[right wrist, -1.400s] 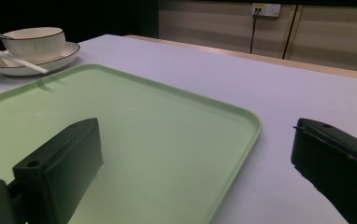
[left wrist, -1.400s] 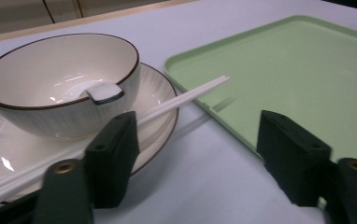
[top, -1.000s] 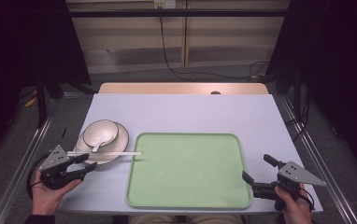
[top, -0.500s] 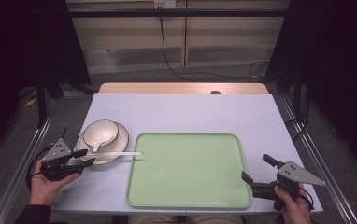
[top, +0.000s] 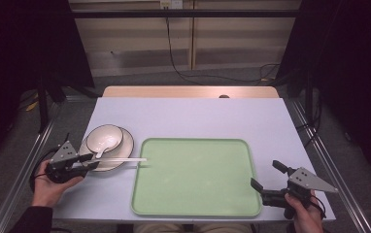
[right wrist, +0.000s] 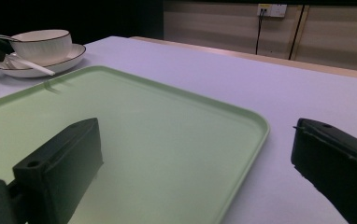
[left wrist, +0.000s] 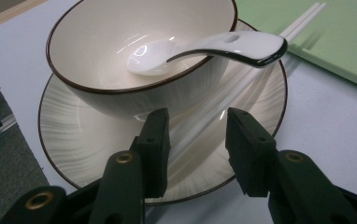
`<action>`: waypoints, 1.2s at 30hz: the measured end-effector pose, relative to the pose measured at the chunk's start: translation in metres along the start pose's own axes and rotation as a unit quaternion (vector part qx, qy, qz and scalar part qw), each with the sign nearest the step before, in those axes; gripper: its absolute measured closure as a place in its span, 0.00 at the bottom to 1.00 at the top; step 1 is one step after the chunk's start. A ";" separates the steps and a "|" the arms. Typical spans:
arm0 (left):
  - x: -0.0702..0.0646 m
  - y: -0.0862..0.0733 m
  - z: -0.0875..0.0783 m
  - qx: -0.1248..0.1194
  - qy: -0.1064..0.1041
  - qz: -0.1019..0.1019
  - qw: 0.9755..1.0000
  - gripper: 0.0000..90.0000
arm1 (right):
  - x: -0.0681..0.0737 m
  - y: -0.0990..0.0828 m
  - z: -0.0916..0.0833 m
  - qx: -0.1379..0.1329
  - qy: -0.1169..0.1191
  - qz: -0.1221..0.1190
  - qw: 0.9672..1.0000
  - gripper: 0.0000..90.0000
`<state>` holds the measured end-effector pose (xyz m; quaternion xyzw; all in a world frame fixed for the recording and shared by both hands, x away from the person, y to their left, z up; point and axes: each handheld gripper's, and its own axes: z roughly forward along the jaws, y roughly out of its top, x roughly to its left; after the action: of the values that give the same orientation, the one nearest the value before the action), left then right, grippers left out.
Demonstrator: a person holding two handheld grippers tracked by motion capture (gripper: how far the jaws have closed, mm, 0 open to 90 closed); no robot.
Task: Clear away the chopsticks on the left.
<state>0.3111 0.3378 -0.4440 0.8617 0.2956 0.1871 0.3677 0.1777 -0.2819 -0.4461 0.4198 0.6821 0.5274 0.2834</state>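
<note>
At the worktop's [top: 188, 114] left edge, left gripper [left wrist: 197, 140] jaws, just closing, straddle white chopsticks [left wrist: 242, 84] lying across the plate [left wrist: 74, 135] beside the bowl [left wrist: 134, 51], pads not yet pressing; right gripper [top: 266, 182] jaws wide open, empty, by the tray [top: 198, 179].

Left gripper [top: 90, 162] low at the plate [top: 125, 143], its jaws just closing in around the near end of the white chopsticks [top: 118, 159]; contact can't be judged. Bowl [top: 105, 138] with spoon [top: 99, 152] just beyond the jaws. Chopstick tips reach onto the green tray [top: 195, 177]. Right gripper [top: 266, 178] at the tray's near right corner, jaws apart, nothing between them.
</note>
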 end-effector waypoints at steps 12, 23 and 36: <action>-0.003 0.000 0.004 0.012 -0.009 0.011 1.000 0.73 | 0.000 0.000 0.000 0.000 -0.002 0.000 1.000 0.02; -0.009 0.006 0.009 0.028 -0.027 0.044 0.998 0.79 | 0.000 0.000 0.000 0.000 0.002 0.002 1.000 0.02; -0.014 0.019 0.018 0.048 -0.057 0.063 0.995 0.84 | 0.000 0.000 0.000 -0.004 0.001 0.004 1.000 0.02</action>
<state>0.3170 0.3092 -0.4430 0.9045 0.2279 0.1462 0.3295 0.1780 -0.2818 -0.4457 0.4211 0.6786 0.5316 0.2821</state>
